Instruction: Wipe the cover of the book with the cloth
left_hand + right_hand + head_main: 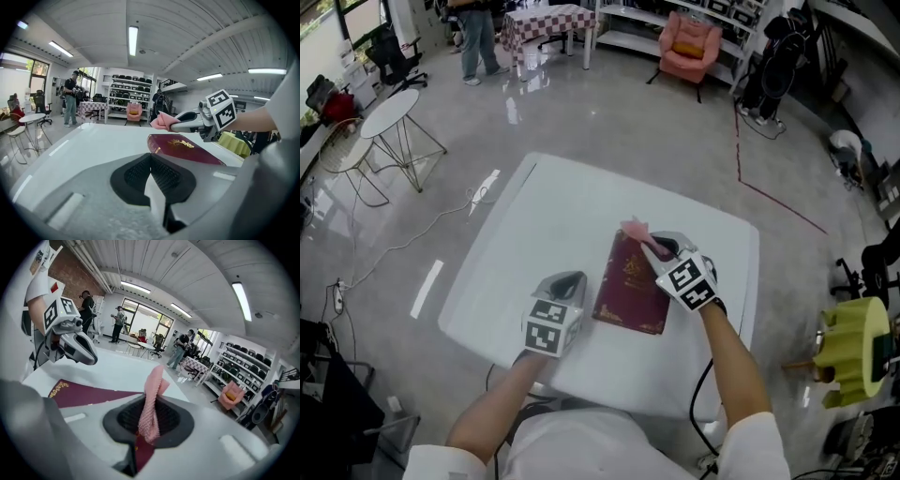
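Note:
A dark red book [630,283] with a gold emblem lies flat on the white table [544,216]; it also shows in the left gripper view [185,147] and the right gripper view [79,394]. My right gripper [652,246] is shut on a pink cloth [635,231] and hangs over the book's far end. The pink cloth [151,404] stands up between its jaws. My left gripper [565,286] rests just left of the book, jaws shut and empty [151,161].
The table's front edge [581,380] is near my body. A round white side table [392,114], chairs and a pink armchair [689,47] stand on the floor beyond. A person [476,37] stands far back. A yellow object [853,352] sits at the right.

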The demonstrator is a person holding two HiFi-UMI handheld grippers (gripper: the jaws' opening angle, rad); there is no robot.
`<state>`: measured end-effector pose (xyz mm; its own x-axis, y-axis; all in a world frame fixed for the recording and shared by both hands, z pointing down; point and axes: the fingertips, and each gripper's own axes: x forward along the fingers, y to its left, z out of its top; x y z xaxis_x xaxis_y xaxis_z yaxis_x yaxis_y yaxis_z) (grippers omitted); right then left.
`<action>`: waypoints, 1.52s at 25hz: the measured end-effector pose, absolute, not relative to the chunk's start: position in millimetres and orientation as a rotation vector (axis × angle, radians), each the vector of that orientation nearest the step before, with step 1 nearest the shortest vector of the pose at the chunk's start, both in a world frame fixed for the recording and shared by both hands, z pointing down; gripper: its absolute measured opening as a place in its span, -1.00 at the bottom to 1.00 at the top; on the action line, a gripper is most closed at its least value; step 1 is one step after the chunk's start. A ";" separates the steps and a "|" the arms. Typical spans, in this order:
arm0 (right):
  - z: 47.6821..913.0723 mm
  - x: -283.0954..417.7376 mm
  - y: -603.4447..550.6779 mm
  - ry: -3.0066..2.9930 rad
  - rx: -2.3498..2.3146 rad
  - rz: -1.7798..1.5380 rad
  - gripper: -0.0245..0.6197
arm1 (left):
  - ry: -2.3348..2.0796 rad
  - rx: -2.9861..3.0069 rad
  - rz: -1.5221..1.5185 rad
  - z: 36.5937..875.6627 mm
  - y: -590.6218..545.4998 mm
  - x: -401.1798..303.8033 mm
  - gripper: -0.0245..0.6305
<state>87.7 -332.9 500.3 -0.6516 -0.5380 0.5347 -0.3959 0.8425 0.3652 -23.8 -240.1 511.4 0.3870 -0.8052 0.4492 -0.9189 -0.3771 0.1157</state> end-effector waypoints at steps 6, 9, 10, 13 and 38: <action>522.3 68.2 -344.9 -2.335 0.615 -0.267 -0.80 | -1.547 2.271 0.447 515.9 -243.3 -52.3 -0.91; 526.6 66.3 -341.4 -2.330 0.601 -0.261 -0.80 | -1.545 2.272 0.450 515.5 -241.9 -54.8 -0.91; 526.4 66.3 -339.7 -2.330 0.601 -0.258 -0.80 | -1.543 2.271 0.453 514.8 -240.9 -54.8 -0.91; 525.8 65.3 -332.1 -2.333 0.599 -0.252 -0.80 | -1.528 2.272 0.456 514.1 -238.6 -54.0 -0.91; 522.6 67.1 -216.0 -2.338 0.658 -0.170 -0.80 | -1.354 2.433 0.464 498.1 -196.9 -34.3 -0.91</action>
